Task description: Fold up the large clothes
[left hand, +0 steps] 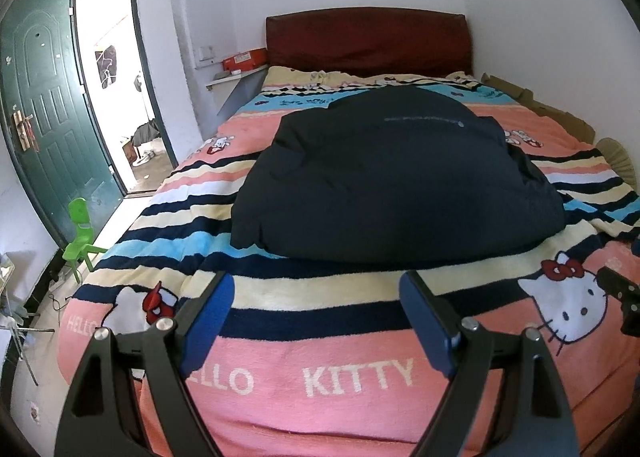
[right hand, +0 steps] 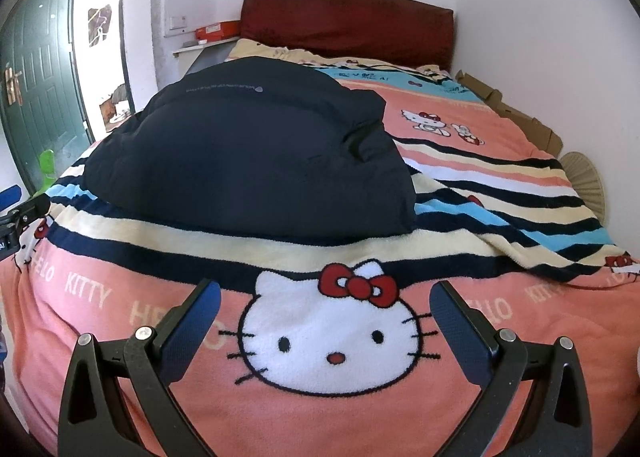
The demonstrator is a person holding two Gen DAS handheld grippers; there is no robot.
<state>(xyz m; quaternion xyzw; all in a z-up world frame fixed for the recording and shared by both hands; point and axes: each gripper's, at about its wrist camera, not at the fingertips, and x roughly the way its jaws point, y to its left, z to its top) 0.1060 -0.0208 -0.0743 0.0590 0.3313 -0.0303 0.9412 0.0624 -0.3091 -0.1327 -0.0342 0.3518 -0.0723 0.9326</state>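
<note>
Both tongs (left hand: 316, 289) (right hand: 326, 297) have black frames, silver screws, blue textured pads.

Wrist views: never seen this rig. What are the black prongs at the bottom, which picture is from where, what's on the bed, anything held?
There is no robot arm here. A person carries a two-finger gripper in each hand, and a fisheye camera on each one looks forward along its fingers, so the curved edges are only lens distortion.

One picture is from the left gripper, the other from the right gripper. The black prongs with blue pads are the gripper fingers. Both pairs are spread wide with only blanket showing between them, so nothing is held.

On the bed lies a striped cartoon-cat blanket, and on it a dark navy padded garment in a bulky, bundled heap. Neither gripper touches it.

Each camera catches the other gripper at its picture's edge. A green door stands open on the left.
</note>
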